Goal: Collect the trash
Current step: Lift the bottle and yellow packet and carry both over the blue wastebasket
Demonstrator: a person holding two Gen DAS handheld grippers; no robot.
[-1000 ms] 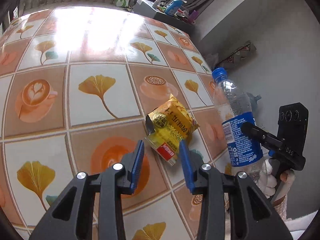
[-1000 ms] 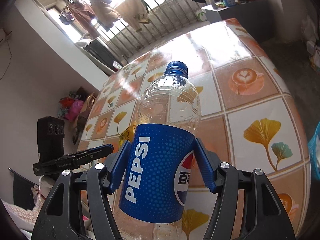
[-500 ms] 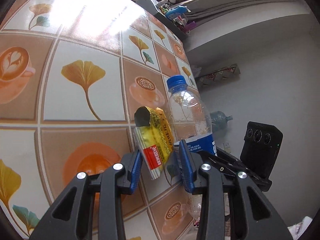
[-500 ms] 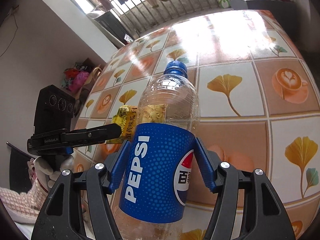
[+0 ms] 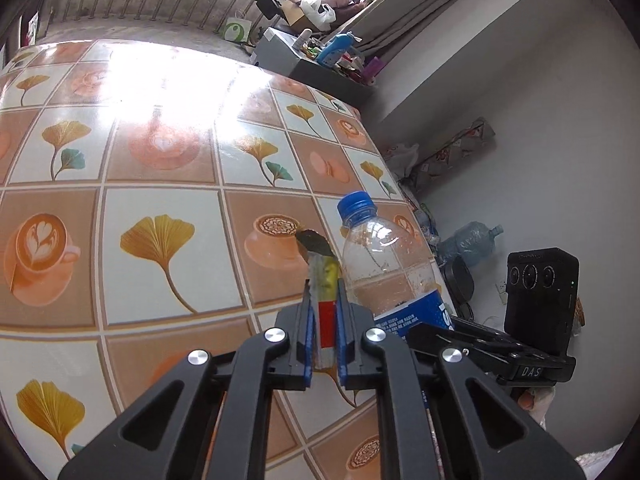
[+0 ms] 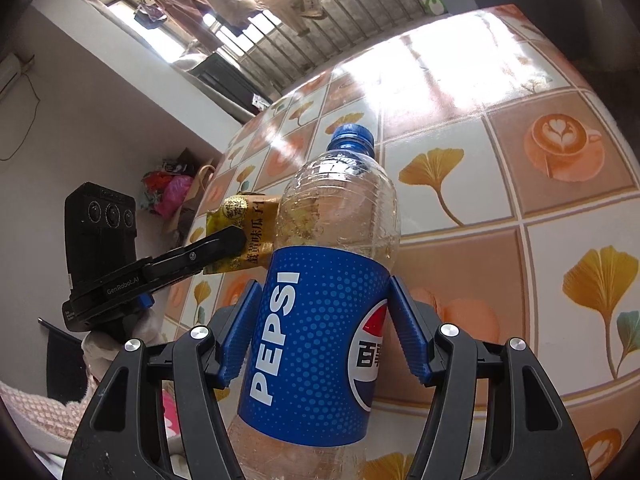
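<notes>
Left wrist view: the left gripper (image 5: 324, 322) has just been closing and now pinches the flattened yellow snack wrapper (image 5: 325, 280) between its pads, most of the packet sticking out ahead of the jaws. Thin foil could slide out if the hand swings.

Right wrist view: the right gripper (image 6: 326, 332) clamps the empty Pepsi bottle (image 6: 320, 320) at its label, neck pointing forward. The slick label could twist and slip, or the bottle could knock the wrapper just to its left.
</notes>
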